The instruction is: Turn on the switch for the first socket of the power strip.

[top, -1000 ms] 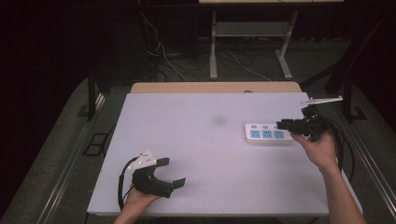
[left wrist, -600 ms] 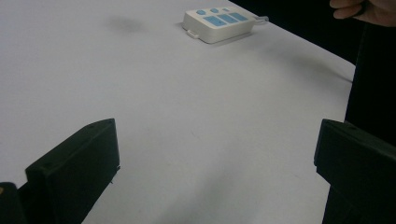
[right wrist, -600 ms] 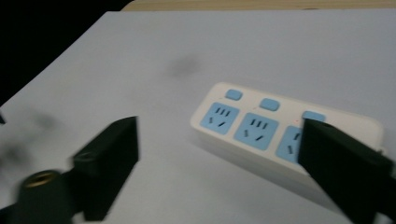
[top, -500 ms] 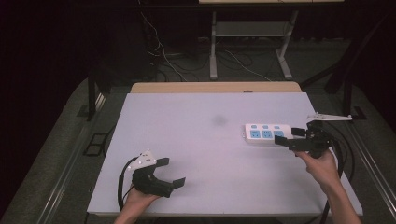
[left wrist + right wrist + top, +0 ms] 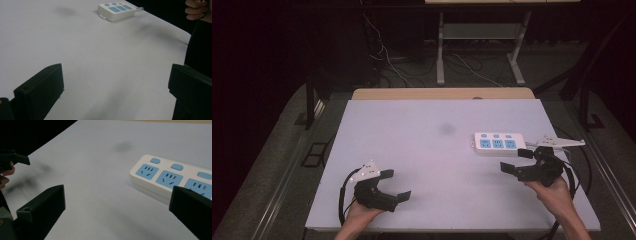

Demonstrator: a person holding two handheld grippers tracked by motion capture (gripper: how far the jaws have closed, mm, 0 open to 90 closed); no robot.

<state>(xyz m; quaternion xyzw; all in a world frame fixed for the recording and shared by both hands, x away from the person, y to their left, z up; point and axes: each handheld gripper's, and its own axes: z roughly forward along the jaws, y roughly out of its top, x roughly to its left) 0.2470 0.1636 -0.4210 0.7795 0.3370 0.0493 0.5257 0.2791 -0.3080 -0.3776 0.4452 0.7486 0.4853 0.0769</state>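
Observation:
A white power strip point(image 5: 497, 143) with blue sockets and buttons lies flat on the right half of the white table point(image 5: 427, 150). My right gripper point(image 5: 514, 161) hovers just in front of the strip's right end, apart from it. Its jaws have just been opening and stand open with nothing between them. In the right gripper view the power strip point(image 5: 172, 177) lies ahead and to the right of the gripper point(image 5: 117, 205). My left gripper point(image 5: 396, 185) rests near the front left edge, open and empty. From the left gripper point(image 5: 117, 80) the strip point(image 5: 117, 10) shows far off.
A faint dark smudge point(image 5: 446, 129) marks the table's middle. A wooden strip point(image 5: 442, 94) runs along the far edge. Beyond it, cables point(image 5: 387, 60) lie on the dark floor under another table's metal legs point(image 5: 441, 50). The other hand point(image 5: 197, 10) shows at the left gripper view's top right.
My right gripper has drawn back from the strip's right end toward the near edge, and its jaws have spread wide. The left gripper has stayed put.

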